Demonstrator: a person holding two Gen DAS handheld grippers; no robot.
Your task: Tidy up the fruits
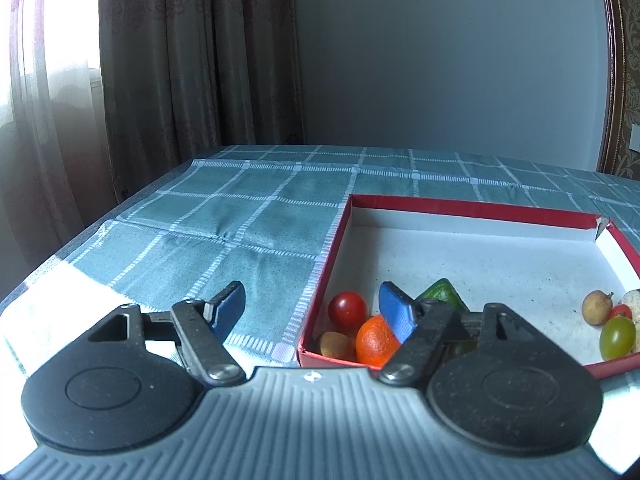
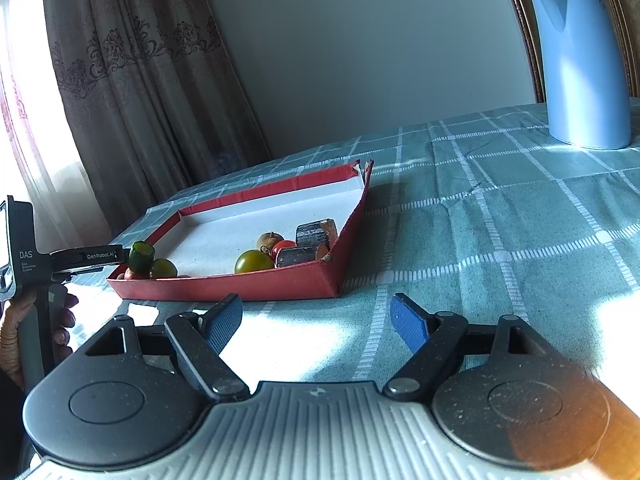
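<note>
The fruits sit in a flat red box (image 1: 472,208) on the bench (image 1: 240,216), which has a blue checked cloth on it. In the near left corner of the box lie a red tomato (image 1: 347,309), an orange (image 1: 375,340), a small brown fruit (image 1: 335,345) and a green piece (image 1: 442,291), all bunched close. In the near right corner are a little tan fruit (image 1: 597,307) and a green tomato (image 1: 617,337), close together.

The left tongs (image 1: 314,312) are spread wide and hold nothing. One finger hangs over the cloth and the other over the box, right by the orange. The right tongs (image 2: 316,320) are also spread wide and hold nothing, hovering over the cloth just in front of the box.

I think the orange is the best one to pick. It looks round, firm and light, but it could roll. Squeeze it gently across its middle. The tomatoes look smooth and soft, so a hard squeeze could burst them.
</note>
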